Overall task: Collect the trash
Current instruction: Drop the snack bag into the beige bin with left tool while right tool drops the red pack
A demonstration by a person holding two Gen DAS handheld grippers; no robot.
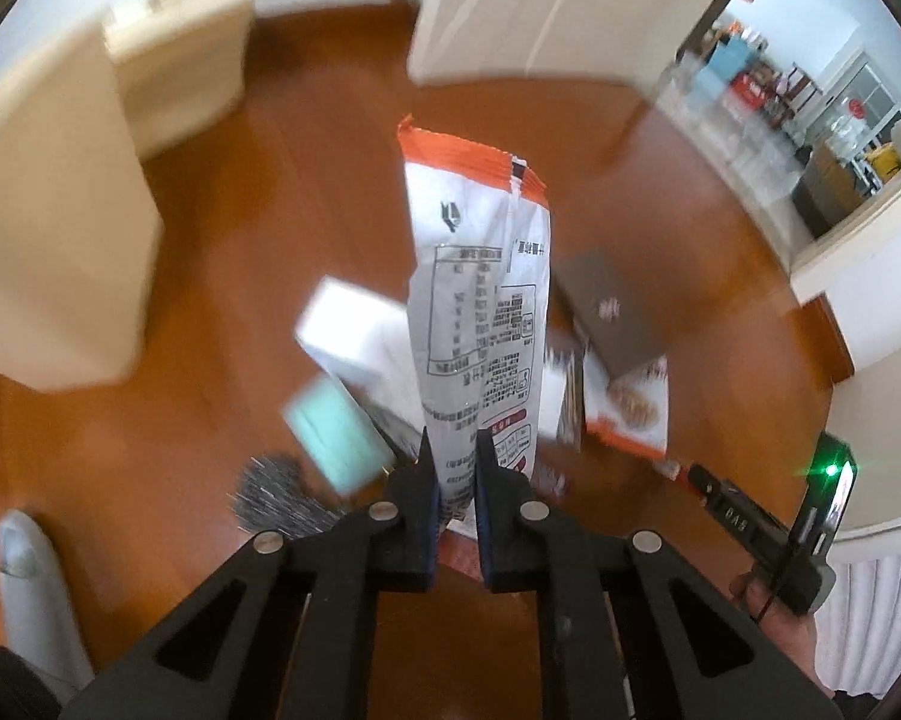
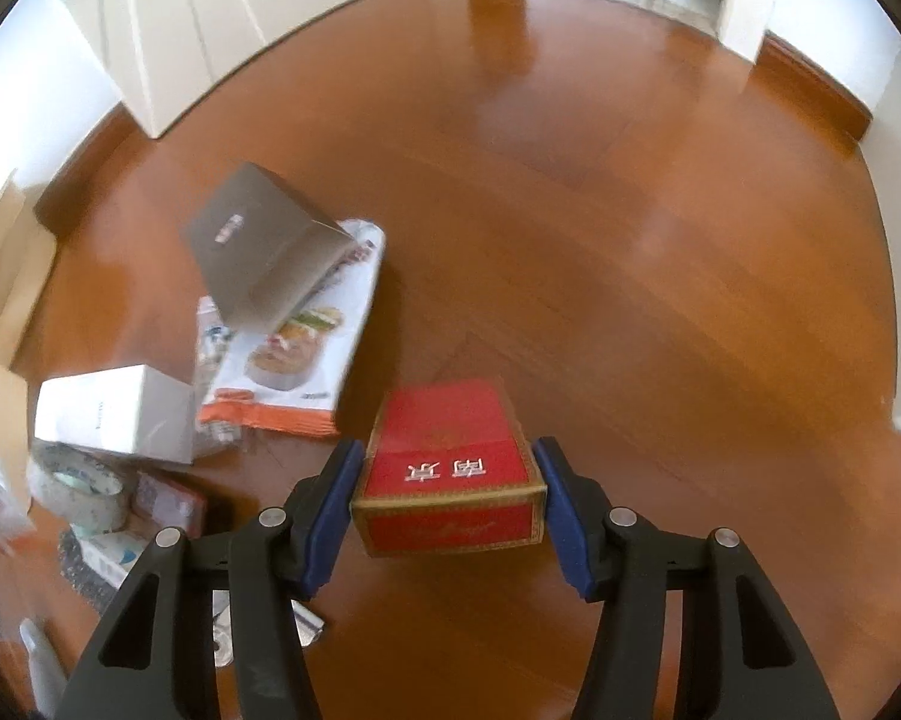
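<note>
- Left gripper (image 1: 455, 450): a white-and-orange wrapper (image 1: 480, 300) is pinched at its lower end and held up toward 12 o'clock, above the floor (image 1: 240, 228).
- Right gripper (image 2: 448, 498): a red box (image 2: 447, 468) is clamped between the pads.
- Litter pile (image 2: 150, 408) is seen at 9 o'clock of the box.

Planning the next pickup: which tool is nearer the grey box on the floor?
Probably right. The right tool, shut on the red box, has the grey box ahead-left; the left tool, holding the wrapper, sees it farther, ahead-right.
</note>
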